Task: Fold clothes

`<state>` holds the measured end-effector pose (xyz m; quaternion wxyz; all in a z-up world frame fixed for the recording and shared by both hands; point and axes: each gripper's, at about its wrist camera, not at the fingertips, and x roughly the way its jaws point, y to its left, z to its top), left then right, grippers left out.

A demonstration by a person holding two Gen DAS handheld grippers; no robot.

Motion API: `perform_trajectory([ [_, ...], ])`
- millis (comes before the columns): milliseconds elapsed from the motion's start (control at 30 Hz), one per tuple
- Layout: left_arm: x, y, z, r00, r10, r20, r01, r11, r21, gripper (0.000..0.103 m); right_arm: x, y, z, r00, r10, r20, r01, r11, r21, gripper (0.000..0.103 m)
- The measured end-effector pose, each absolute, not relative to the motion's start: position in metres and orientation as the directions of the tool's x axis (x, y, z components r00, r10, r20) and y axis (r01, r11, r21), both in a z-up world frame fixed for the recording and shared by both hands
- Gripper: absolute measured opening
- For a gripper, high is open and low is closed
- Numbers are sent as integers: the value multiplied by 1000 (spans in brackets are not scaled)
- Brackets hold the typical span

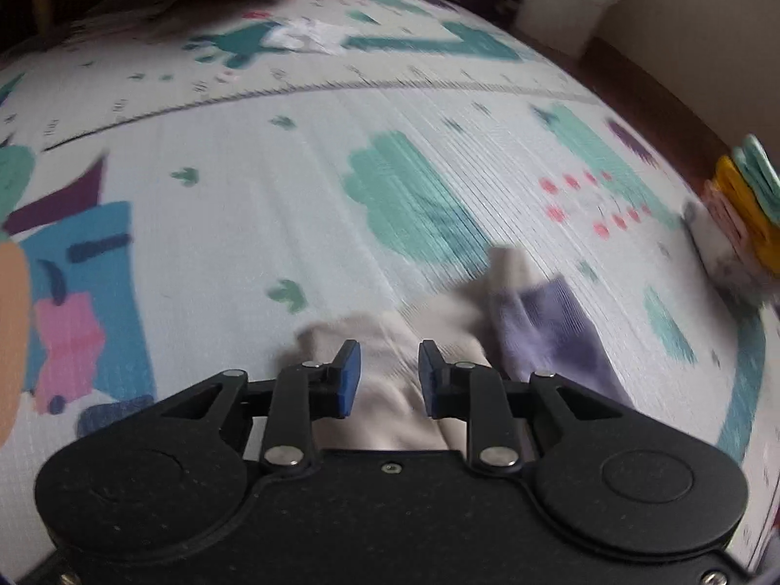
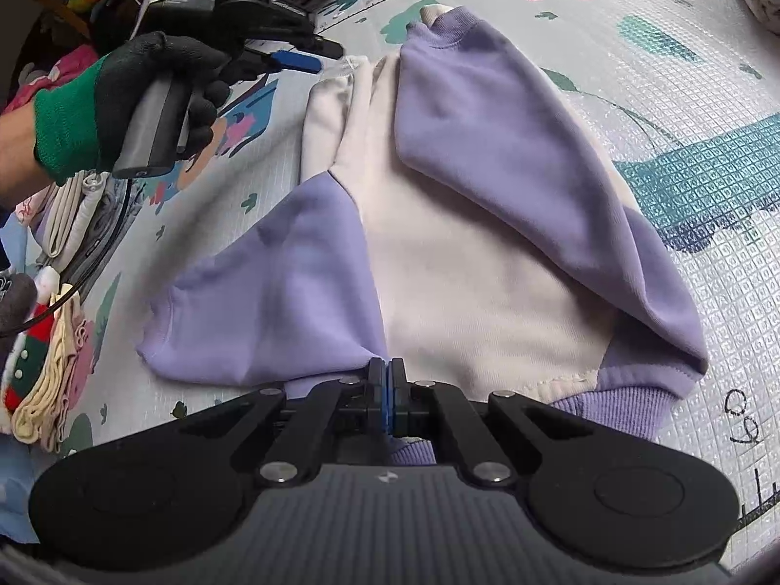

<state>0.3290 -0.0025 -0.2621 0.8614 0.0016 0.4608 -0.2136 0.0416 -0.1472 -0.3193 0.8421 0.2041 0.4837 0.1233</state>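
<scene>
Sweatshirt (image 2: pixel 468 253) flat on mat (image 2: pixel 707 97), long axis 6 to 12 o'clock. Right claw (image 2: pixel 385 390) pressed together at collar edge, 6 o'clock. Left claw (image 2: pixel 297 61), part-spread and empty, near hem, 11 o'clock.

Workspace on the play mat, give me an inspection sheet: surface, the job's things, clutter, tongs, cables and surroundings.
Surface: patterned play mat, laid flat.
Job's things: cream and lilac sweatshirt spread on the mat, one lilac sleeve folded across the body, the other sleeve lying out to the side.
Clutter: loose clothes heaped at the mat's edge; a folded stack at the far side.
Tongs: right tongs shut at the sweatshirt's hem edge, grip on cloth not clear; left tongs, in a gloved hand, slightly apart over the cream cloth, a pinch cannot be told.
Cables: a dark cable runs beside the clothes heap.
Surroundings: white bin, wooden floor beyond the mat.
</scene>
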Motion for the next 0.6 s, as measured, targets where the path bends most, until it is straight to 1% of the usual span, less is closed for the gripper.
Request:
perform_trajectory([
  [67,326,-10,-271,463,-319,-827,387,912,-136,25,42,-148,-320,498,406,-766,-8,886,465,3],
  [100,324,-12,-273,467,-313,-827,397,910,-120,27,42,-149,-320,496,407,-767,-6,885,465,3],
  [200,326,-10,-266,472,-300,-829,372,920,-121,27,43,-149,-319,492,405,-771,-4,887,463,3],
  [267,323,-6,-255,495,-328,-805,365,919,-150,28,43,-149,-319,491,404,-771,-6,887,461,4],
  [367,314,-9,-248,503,-371,-781,426,892,-150,28,42,-149,-319,493,406,-769,-2,885,466,6],
  [433,308,-16,-254,470,-375,-799,470,872,-133,28,41,-148,-319,493,405,-770,1,885,466,7],
  [467,308,-20,-262,451,-341,-825,476,873,-101,31,41,-148,-319,492,404,-771,0,886,463,7],
  [500,310,-22,-273,422,-289,-859,471,880,-64,31,42,-147,-319,487,403,-775,-2,888,461,7],
  [533,312,-23,-280,402,-253,-880,467,883,-41,35,43,-147,-319,482,403,-778,-4,889,458,7],
  [600,311,-20,-277,409,-281,-868,464,883,-67,35,44,-146,-319,472,402,-784,-9,892,452,7],
])
